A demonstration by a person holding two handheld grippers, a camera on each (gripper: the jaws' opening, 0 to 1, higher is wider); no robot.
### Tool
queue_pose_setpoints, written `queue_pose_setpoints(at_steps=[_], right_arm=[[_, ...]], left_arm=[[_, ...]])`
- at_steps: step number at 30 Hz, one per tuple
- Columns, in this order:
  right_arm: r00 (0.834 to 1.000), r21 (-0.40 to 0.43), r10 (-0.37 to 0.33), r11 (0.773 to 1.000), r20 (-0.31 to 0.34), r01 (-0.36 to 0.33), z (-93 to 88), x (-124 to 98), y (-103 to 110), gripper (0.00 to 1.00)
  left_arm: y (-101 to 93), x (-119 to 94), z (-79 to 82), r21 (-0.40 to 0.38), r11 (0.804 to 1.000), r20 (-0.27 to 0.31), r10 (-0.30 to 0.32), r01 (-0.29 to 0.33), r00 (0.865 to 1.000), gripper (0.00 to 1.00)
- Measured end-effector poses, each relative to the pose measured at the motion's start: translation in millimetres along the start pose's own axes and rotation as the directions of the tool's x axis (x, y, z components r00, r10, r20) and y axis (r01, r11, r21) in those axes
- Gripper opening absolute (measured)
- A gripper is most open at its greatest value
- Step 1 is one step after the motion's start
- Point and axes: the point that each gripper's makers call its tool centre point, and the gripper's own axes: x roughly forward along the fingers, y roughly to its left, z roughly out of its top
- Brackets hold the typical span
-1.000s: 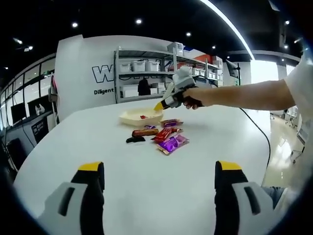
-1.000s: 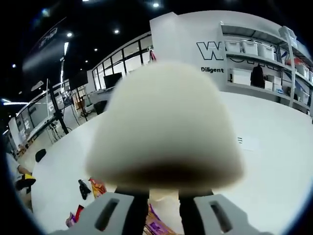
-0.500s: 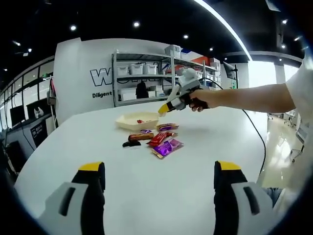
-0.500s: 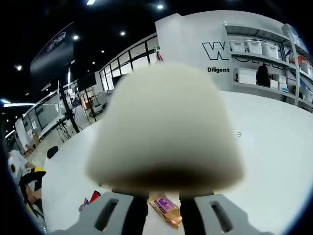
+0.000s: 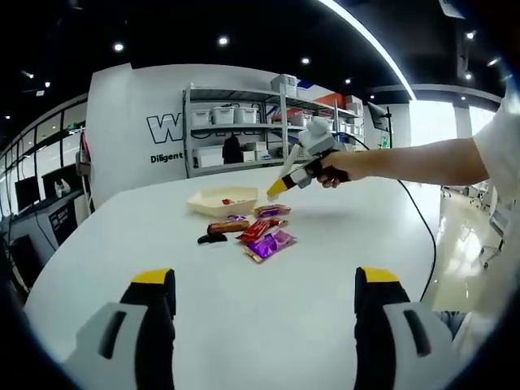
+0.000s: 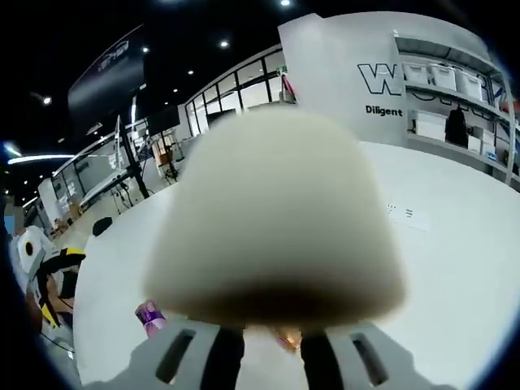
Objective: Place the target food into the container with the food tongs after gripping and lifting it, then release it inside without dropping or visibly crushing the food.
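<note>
My left gripper (image 5: 264, 280) is open and empty, low over the near part of the white table (image 5: 244, 325). Far across it stands a cream tray (image 5: 213, 199) with a small red piece inside. Beside the tray lie several snack packs: a purple pack (image 5: 270, 242), a red pack (image 5: 256, 230), a brown bar (image 5: 229, 227) and a small black item (image 5: 212, 239). My right gripper (image 5: 276, 189) hovers above the packs, just right of the tray. In the right gripper view the jaws stand close together, my right gripper (image 6: 272, 357) shut on the cream tongs (image 6: 272, 219), a blur against the lens.
A person's arm (image 5: 406, 161) reaches in from the right. A cable (image 5: 431, 244) trails off the table's right edge. Shelving with white bins (image 5: 244, 130) stands against the far wall. A purple pack (image 6: 149, 315) shows low left in the right gripper view.
The right gripper has drifted from over the tray's rim to above the packs on its right. The right gripper view has swung, so the packs beneath have slid towards the left.
</note>
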Motion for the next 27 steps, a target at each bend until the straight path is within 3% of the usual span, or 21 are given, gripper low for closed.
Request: queue_pose_setpoints(at_steps=[3, 9, 12, 17, 27], right_arm=[[0.999, -0.033, 0.034, 0.999, -0.005, -0.034, -2.6, -1, 4, 0.19], [0.999, -0.106, 0.025, 0.994, -0.037, -0.029, -9.8, -2, -5, 0.20], [0.998, -0.104, 0.041, 0.994, -0.038, -0.045, -11.4, -3, -3, 0.20], [0.997, -0.181, 0.045, 0.982, -0.056, -0.055, -15.1, -1, 1, 0.20], [0.996, -0.220, 0.044, 0.974, -0.076, -0.060, -16.0, 2, -4, 0.21]], left_arm=[[-0.7, -1, 0.1, 0.002, 1.000, 0.000, 0.001, -0.001, 1.000, 0.89], [-1.4, -4, 1.6, 0.002, 1.000, 0.003, 0.001, -0.001, 1.000, 0.89], [-0.8, -4, 3.0, -0.002, 1.000, 0.003, 0.006, -0.006, 1.000, 0.88], [-2.6, -2, 4.7, 0.006, 1.000, 0.000, 0.003, -0.003, 1.000, 0.88], [-3.4, -2, 4.3, 0.004, 1.000, -0.004, 0.008, -0.008, 1.000, 0.87]])
